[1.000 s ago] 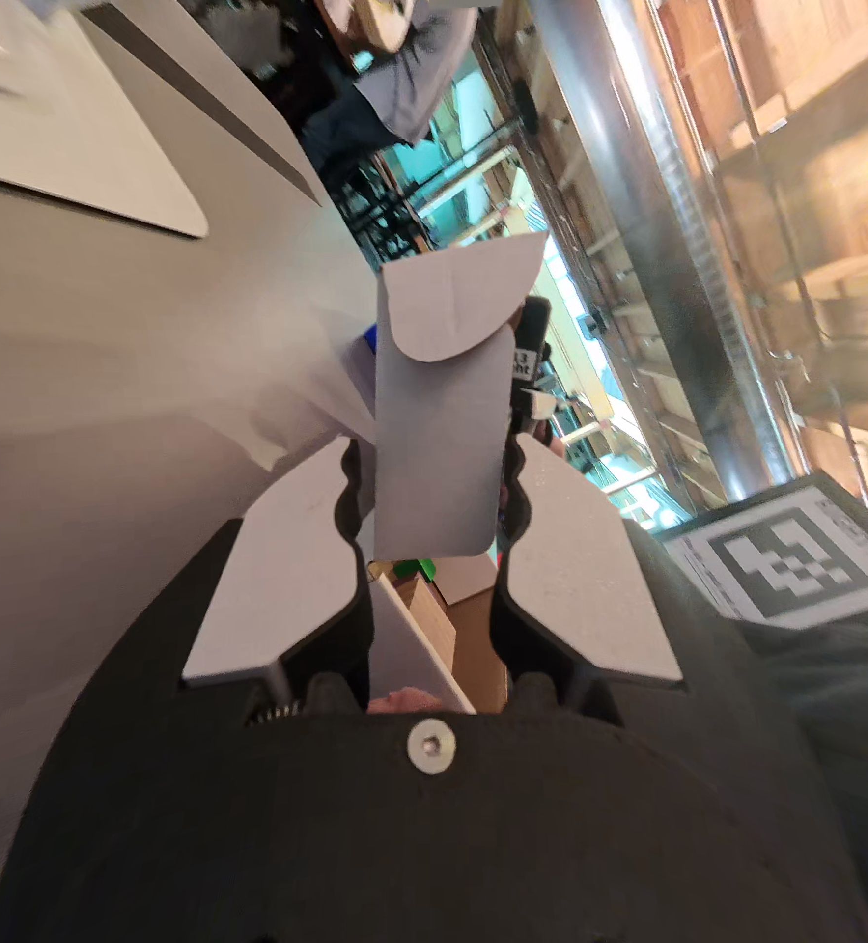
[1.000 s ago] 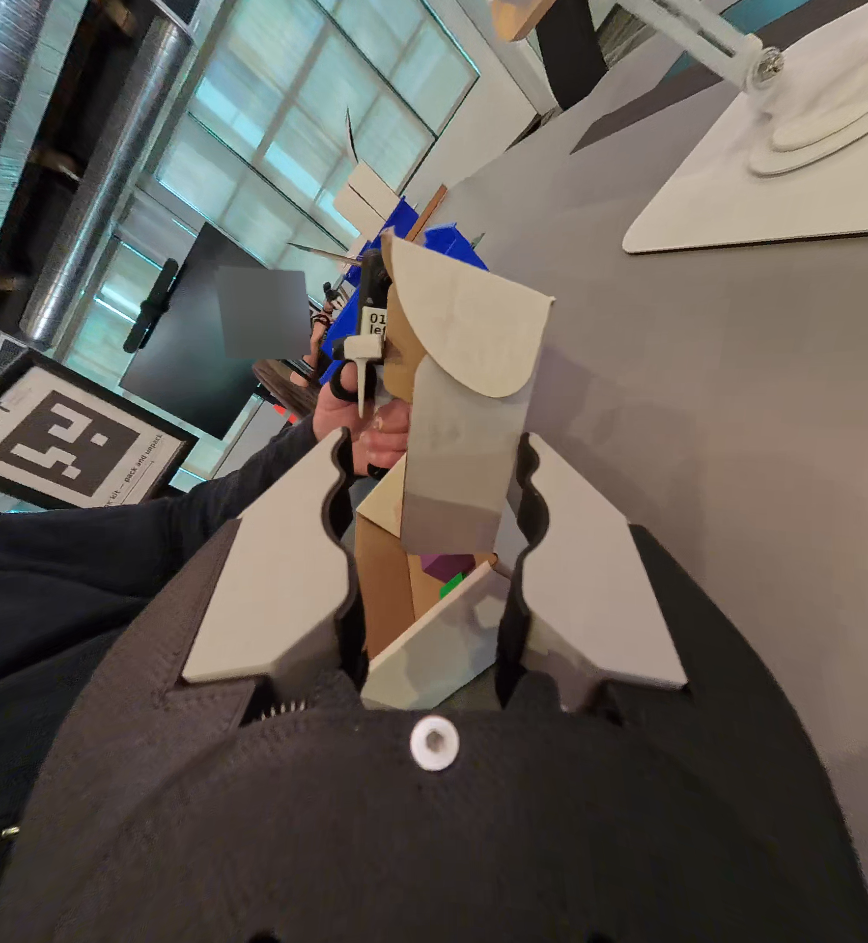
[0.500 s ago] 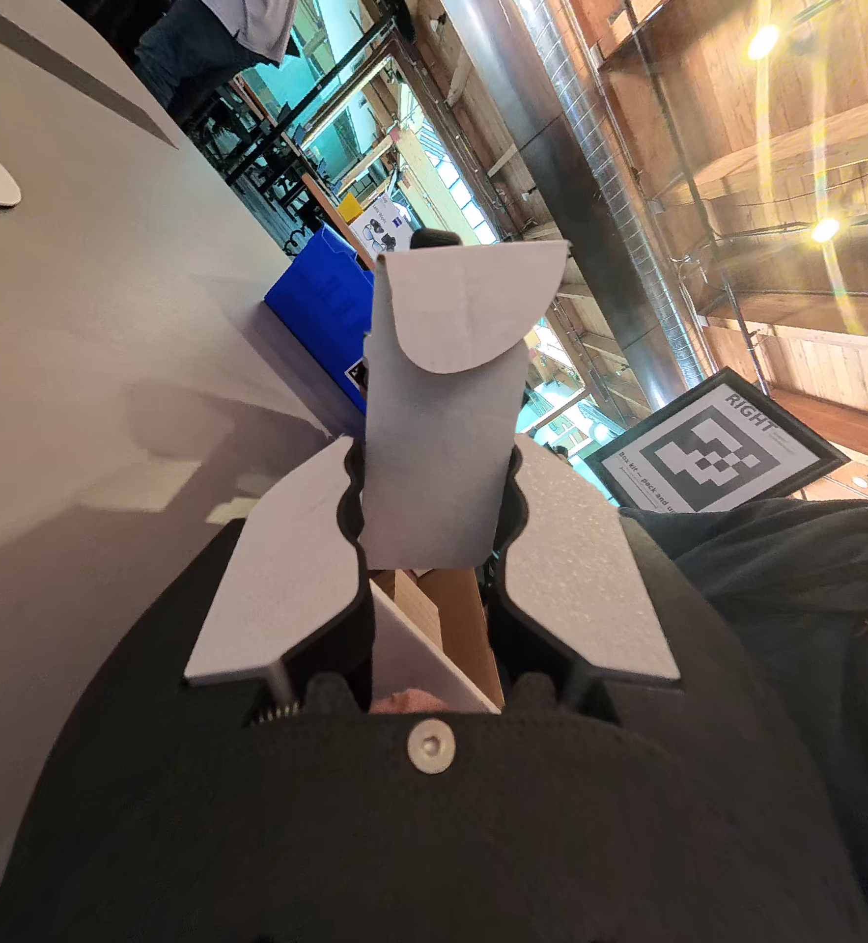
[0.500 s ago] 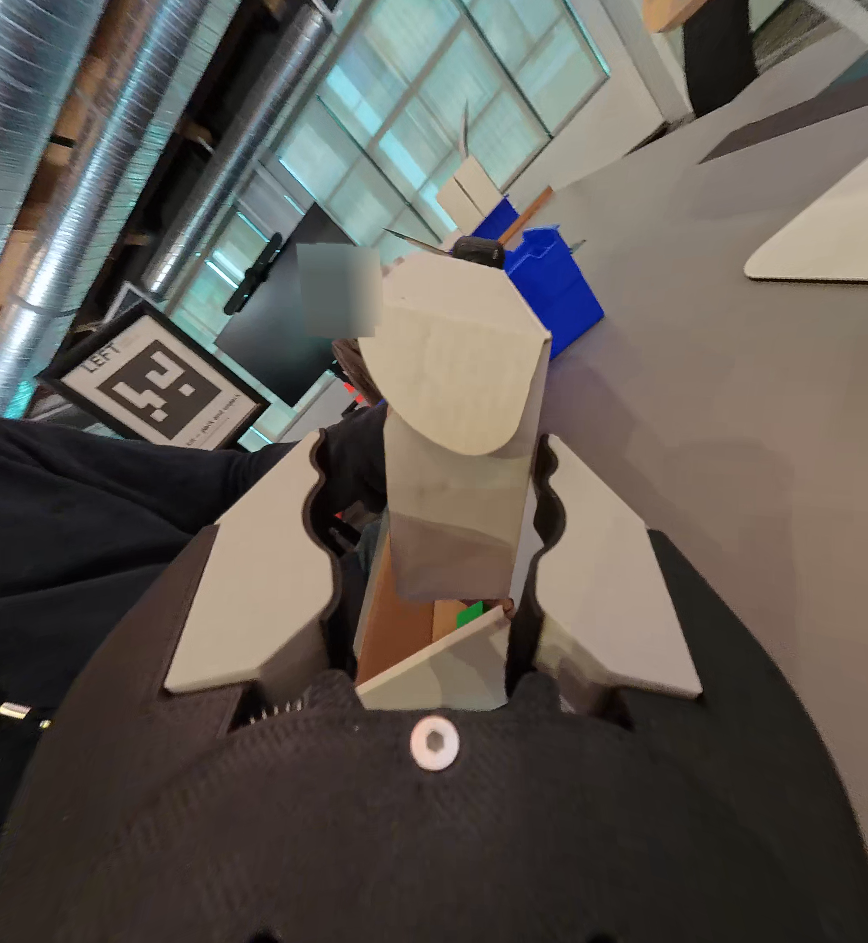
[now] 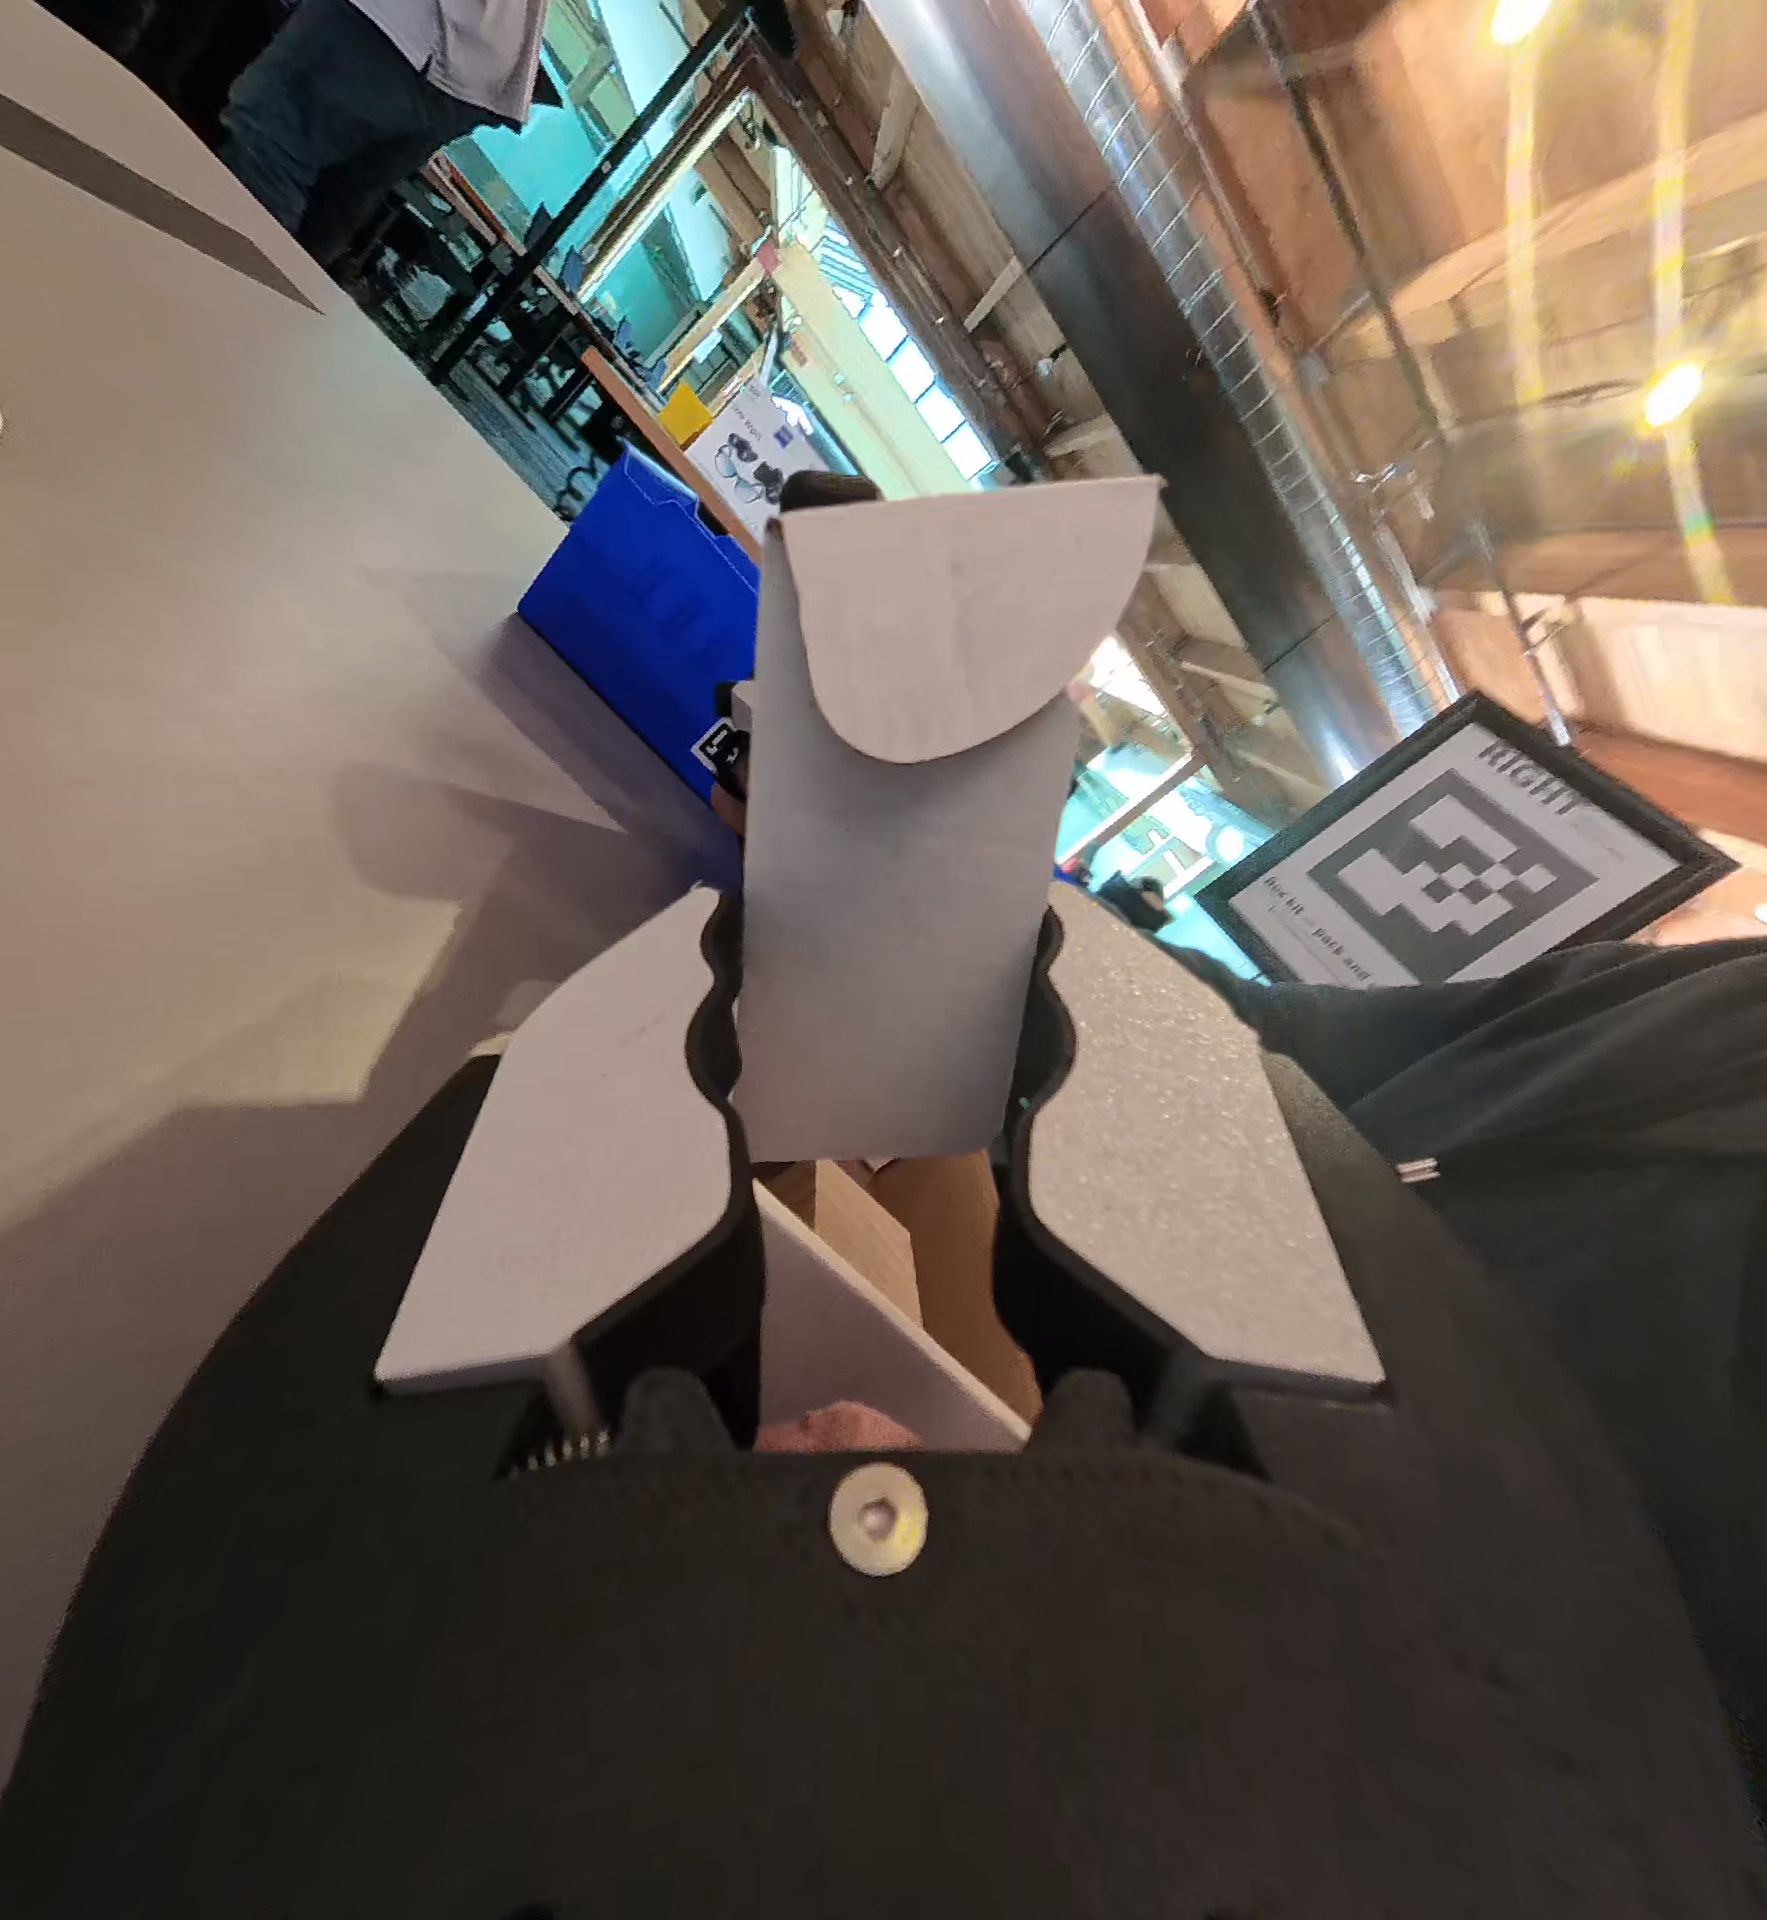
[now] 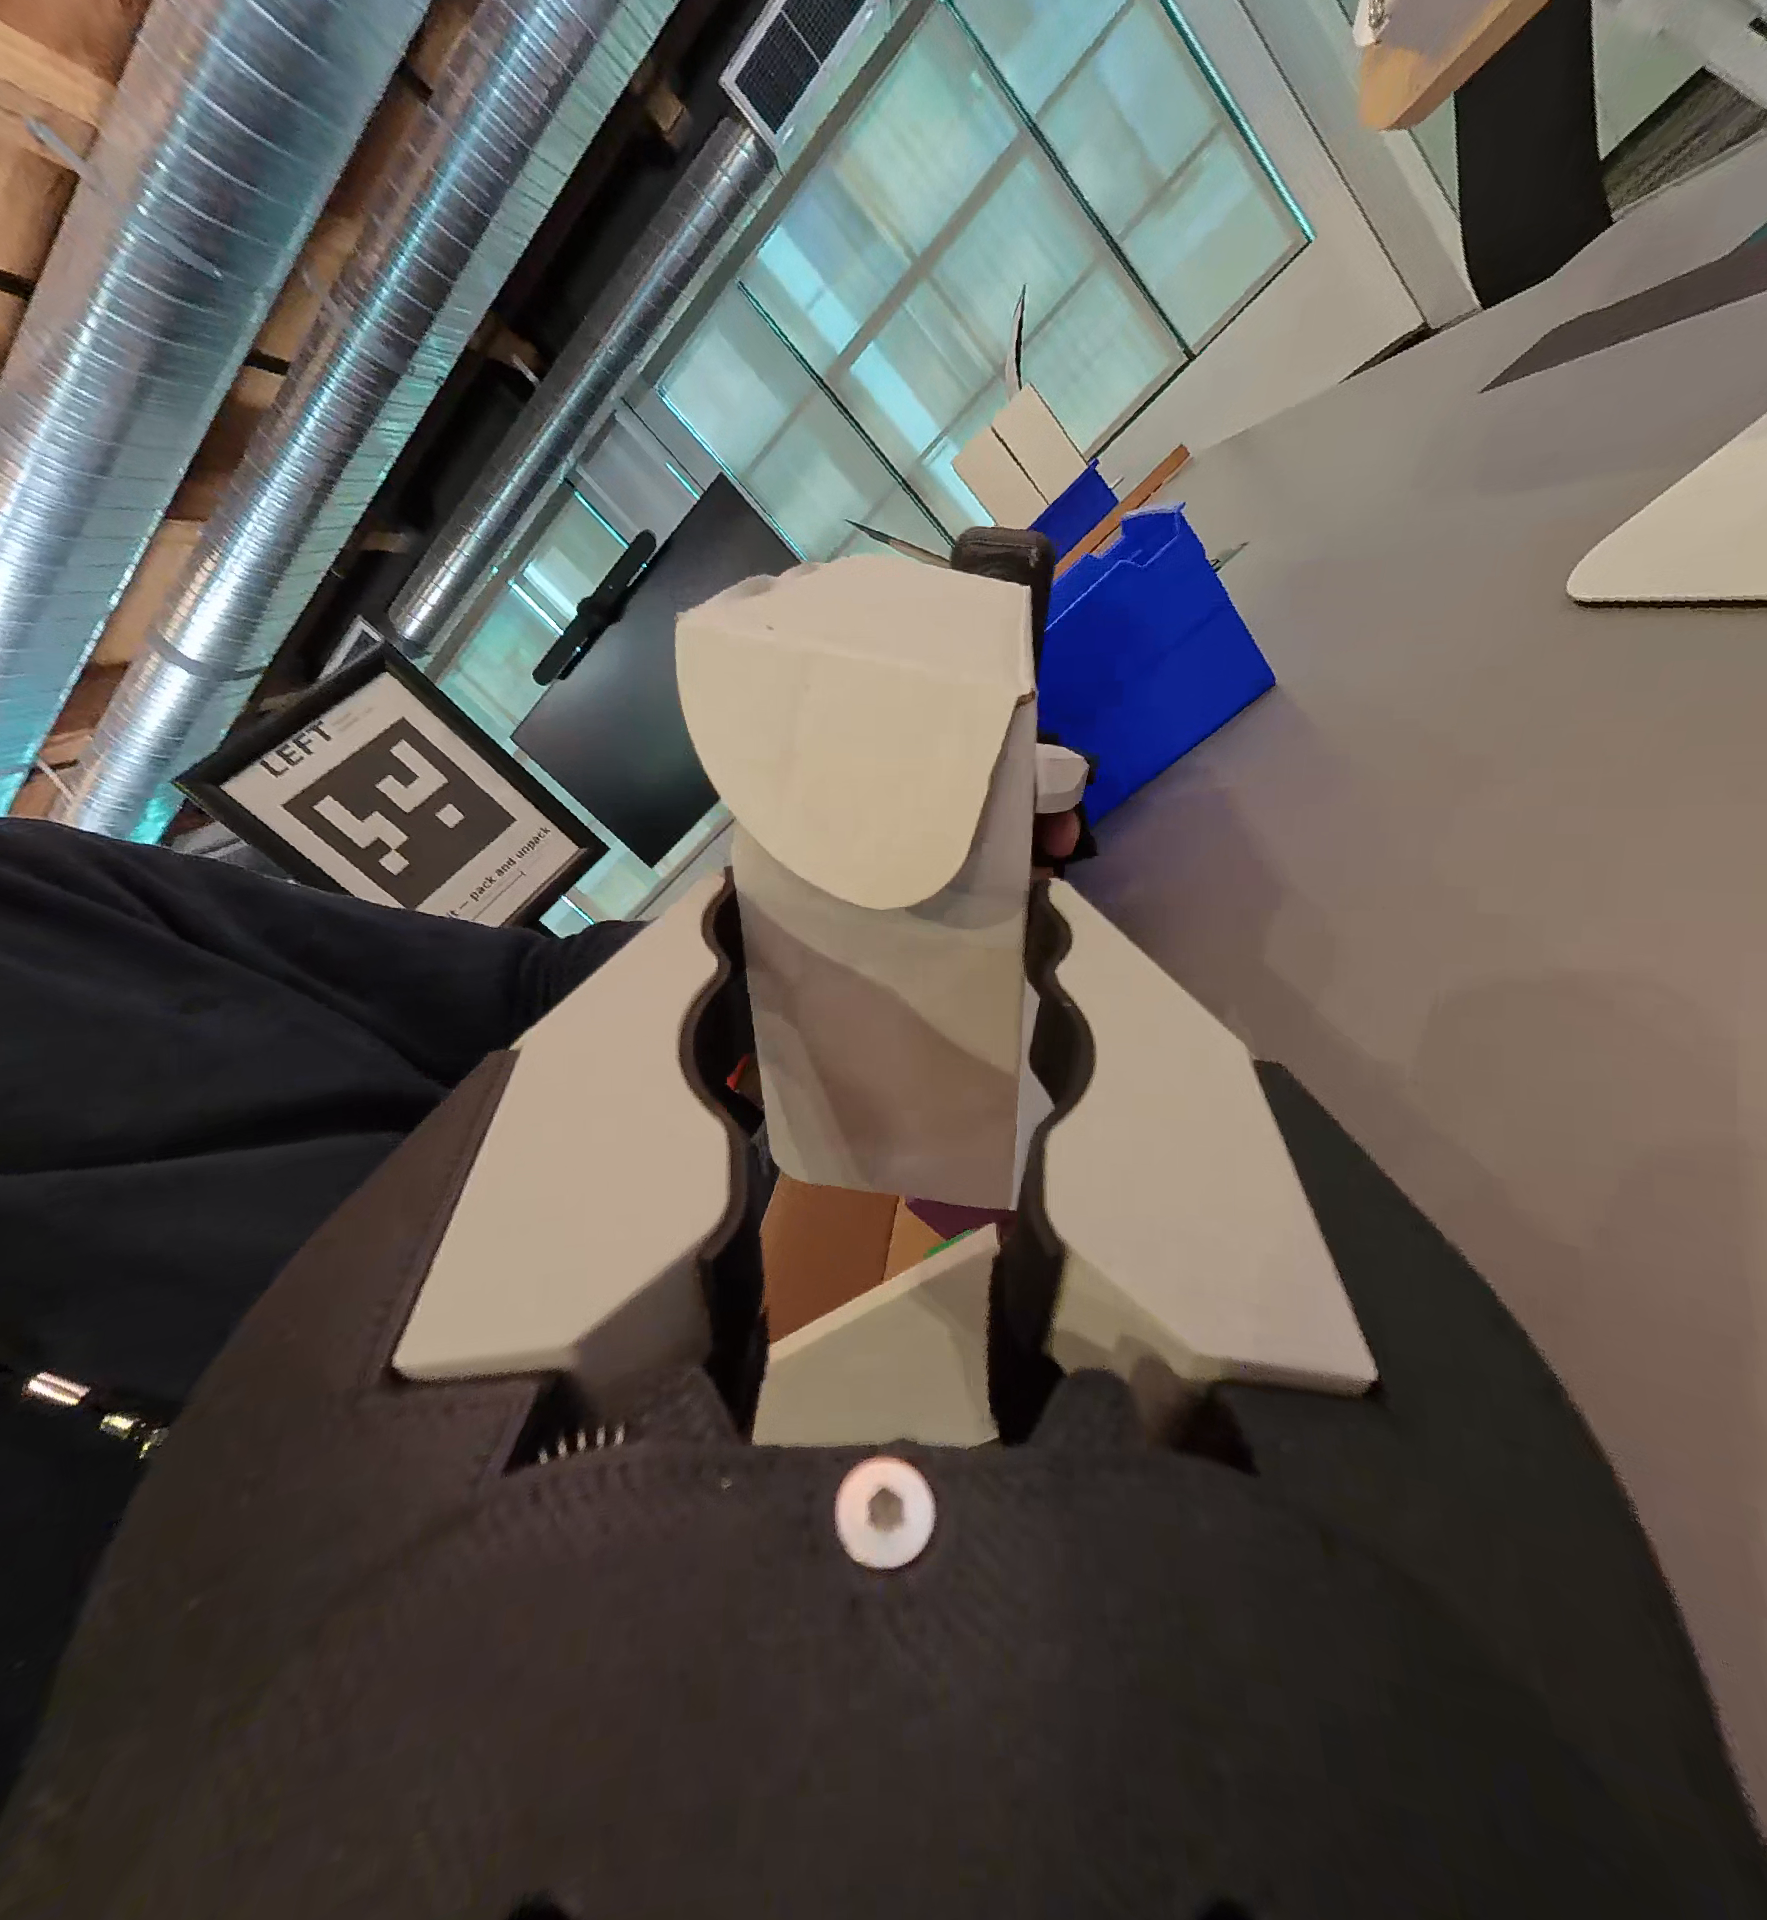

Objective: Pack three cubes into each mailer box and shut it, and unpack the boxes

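Note:
A white mailer box (image 5: 900, 935) with a rounded side flap is held up off the grey table (image 5: 183, 727), between my two grippers. My left gripper (image 5: 884, 987) is shut on one end of it, with both pads against its walls. My right gripper (image 6: 879, 997) is shut on the other end of the same box (image 6: 889, 1018). The brown inside of the box shows below the flap in both views. A purple cube (image 6: 946, 1210) and a bit of a green one show inside in the right wrist view. Each gripper's black top pokes out behind the box in the other's view.
A blue bin (image 5: 640, 634) stands on the table beyond the box; it also shows in the right wrist view (image 6: 1149, 665). A white mat (image 6: 1731, 530) lies farther off. Framed marker signs (image 5: 1461, 873) (image 6: 391, 800) stand beside a person's dark sleeve (image 6: 183, 1039).
My right jaws opened wider around the box end half a second ago and have now closed on it. Both views have swung as the box tilted. The left grasp has held throughout.

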Demonstrator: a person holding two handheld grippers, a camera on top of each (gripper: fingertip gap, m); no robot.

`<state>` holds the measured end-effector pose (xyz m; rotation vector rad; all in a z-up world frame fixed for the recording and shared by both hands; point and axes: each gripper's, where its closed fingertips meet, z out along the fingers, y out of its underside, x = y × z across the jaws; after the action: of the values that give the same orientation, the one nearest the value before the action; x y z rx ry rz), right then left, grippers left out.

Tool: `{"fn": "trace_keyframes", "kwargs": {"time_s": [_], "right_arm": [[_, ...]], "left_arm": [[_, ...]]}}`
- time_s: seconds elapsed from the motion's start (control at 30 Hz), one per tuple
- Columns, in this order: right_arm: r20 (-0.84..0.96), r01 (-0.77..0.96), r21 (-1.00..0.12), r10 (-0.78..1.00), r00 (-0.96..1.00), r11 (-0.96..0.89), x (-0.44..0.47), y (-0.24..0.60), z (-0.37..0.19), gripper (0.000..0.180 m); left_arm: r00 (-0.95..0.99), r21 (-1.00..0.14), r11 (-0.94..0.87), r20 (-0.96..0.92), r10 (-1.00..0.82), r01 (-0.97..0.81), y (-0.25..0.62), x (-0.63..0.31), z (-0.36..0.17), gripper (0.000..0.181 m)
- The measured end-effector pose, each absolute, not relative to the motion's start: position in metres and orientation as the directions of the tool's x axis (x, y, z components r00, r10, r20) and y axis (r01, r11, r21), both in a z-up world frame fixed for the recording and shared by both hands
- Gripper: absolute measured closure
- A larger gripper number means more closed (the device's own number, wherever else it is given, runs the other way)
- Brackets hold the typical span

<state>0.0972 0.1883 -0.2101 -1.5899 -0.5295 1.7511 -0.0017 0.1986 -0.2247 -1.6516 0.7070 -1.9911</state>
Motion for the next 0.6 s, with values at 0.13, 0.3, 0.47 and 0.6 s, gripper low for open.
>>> {"fn": "trace_keyframes", "kwargs": {"time_s": [0.13, 0.3, 0.47, 0.6], "right_arm": [[-0.639, -0.192, -0.764, 0.764, 0.093, -0.616, 0.096, 0.190, -0.209, 0.127], [-0.549, -0.094, -0.835, 0.812, 0.197, -0.542, 0.089, 0.182, -0.215, 0.127], [-0.437, -0.003, -0.891, 0.856, 0.275, -0.454, 0.088, 0.174, -0.217, 0.127], [-0.345, 0.075, -0.920, 0.886, 0.309, -0.385, 0.086, 0.164, -0.218, 0.127]], "left_arm": [[-0.050, -0.757, -0.652, 0.654, -0.755, -0.043, 0.192, 0.005, -0.229, 0.129], [0.081, -0.851, -0.504, 0.497, -0.864, -0.148, 0.182, 0.013, -0.236, 0.128], [0.135, -0.896, -0.383, 0.361, -0.923, -0.226, 0.172, 0.017, -0.239, 0.128], [0.145, -0.914, -0.271, 0.236, -0.961, -0.304, 0.163, 0.014, -0.242, 0.128]]}}
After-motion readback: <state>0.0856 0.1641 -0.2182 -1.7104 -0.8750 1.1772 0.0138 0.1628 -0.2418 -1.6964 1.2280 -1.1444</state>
